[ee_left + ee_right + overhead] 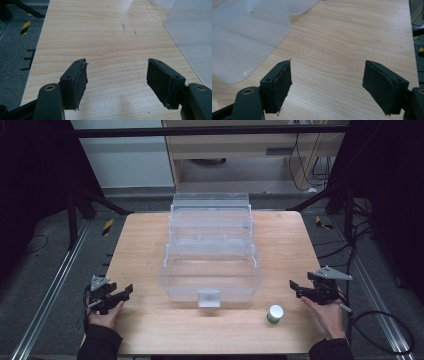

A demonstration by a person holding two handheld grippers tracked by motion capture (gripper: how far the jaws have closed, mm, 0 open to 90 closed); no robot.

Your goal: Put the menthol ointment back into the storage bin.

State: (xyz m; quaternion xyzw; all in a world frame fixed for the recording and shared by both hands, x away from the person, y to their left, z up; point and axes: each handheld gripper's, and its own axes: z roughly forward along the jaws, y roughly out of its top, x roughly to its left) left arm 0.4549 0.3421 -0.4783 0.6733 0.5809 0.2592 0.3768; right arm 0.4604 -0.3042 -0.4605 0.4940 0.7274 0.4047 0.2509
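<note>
A clear plastic stepped bin point(211, 250) with three tiers stands in the middle of the wooden table point(145, 240). A small white-capped jar point(274, 314) stands upright near the front edge, right of the bin's front. My left gripper point(121, 296) rests at the table's front left, open with bare wood between its jaws point(117, 75). My right gripper point(296, 288) sits at the front right, right of the jar and apart from it, also open and empty point(327, 80). The bin's frosted wall point(195, 40) shows at the right in the left gripper view, and the wall point(244, 37) at the left in the right gripper view.
A small translucent tab point(208, 298) sticks out at the bin's front. Metal rails point(50, 290) run along the floor on both sides of the table. Cables point(385, 330) lie on the floor at the right. Bare wood lies left and right of the bin.
</note>
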